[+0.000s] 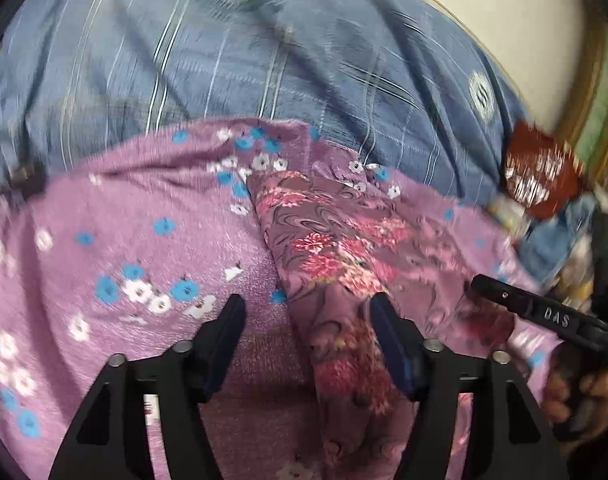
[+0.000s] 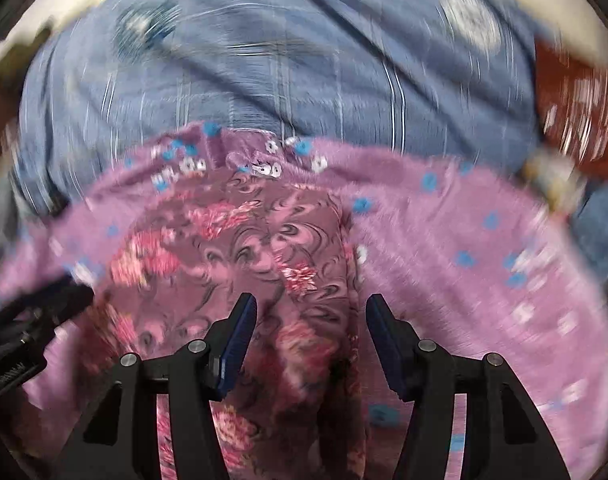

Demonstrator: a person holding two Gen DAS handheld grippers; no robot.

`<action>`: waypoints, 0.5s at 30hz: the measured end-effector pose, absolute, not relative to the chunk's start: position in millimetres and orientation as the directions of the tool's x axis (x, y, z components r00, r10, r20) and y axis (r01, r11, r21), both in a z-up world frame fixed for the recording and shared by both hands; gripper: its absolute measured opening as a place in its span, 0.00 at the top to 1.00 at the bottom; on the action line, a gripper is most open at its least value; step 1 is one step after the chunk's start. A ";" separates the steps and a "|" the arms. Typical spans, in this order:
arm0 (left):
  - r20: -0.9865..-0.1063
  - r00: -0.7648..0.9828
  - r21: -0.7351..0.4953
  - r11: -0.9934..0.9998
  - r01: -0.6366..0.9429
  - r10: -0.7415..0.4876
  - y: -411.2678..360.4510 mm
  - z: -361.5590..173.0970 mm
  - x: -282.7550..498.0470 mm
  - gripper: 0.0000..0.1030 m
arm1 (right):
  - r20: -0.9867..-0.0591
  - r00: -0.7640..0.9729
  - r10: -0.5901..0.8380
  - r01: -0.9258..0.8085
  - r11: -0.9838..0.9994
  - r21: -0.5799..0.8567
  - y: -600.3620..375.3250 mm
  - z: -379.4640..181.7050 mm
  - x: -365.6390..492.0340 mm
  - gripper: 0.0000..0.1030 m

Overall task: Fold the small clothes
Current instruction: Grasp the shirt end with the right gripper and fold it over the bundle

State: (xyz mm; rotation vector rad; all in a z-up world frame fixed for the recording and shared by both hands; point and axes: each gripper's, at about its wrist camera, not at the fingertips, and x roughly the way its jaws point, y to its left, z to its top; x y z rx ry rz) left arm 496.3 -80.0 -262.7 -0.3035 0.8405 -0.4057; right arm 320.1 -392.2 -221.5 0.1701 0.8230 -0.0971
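- Left wrist view: my left gripper [image 1: 306,312] is hanging with its jaws well apart, gripping nothing. The purple garment [image 1: 116,240] is lying just below and ahead of my fingers [image 1: 232,320].
- A darker band with pink flowers [image 1: 328,264] is running from between my jaws up and away toward the garment's far edge. That long axis is lying almost in line with the way I am pointing, and its near end is sitting closer to my right finger than my left.
- My right gripper [image 1: 516,304] is showing at the right edge of this view, just beside the garment's right side. I cannot tell its opening from here.
- Right wrist view: my right gripper [image 2: 310,316] is also standing open and empty. The flowered band [image 2: 240,256] is passing under my left finger and spreading off to the left, while the plain purple cloth [image 2: 464,248] is lying to the right.
- My left gripper [image 2: 40,312] is showing as a dark blur at the left edge, over the garment's left side.
- I judge both hands are about equally near the garment, one to each side of the band.
- The garment is resting on a blue checked sheet [image 1: 224,64], wrinkled and soft. A red patterned cloth [image 1: 540,168] is lying off to the right, and a pale wall [image 1: 504,12] is standing beyond. Both views are blurred.
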 end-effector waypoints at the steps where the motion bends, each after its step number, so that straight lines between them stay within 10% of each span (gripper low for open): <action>1: -0.661 0.569 -0.454 0.864 0.215 -0.489 -76.6 -270.1 503.3 0.32 | -0.738 0.674 0.044 0.182 0.958 0.224 -411.4 -225.7 323.3 0.37; 15: -0.638 0.378 -0.631 0.737 0.243 -0.671 -95.6 -308.8 539.1 0.42 | -0.676 0.562 0.478 0.190 0.720 0.667 -451.7 -280.7 353.0 0.33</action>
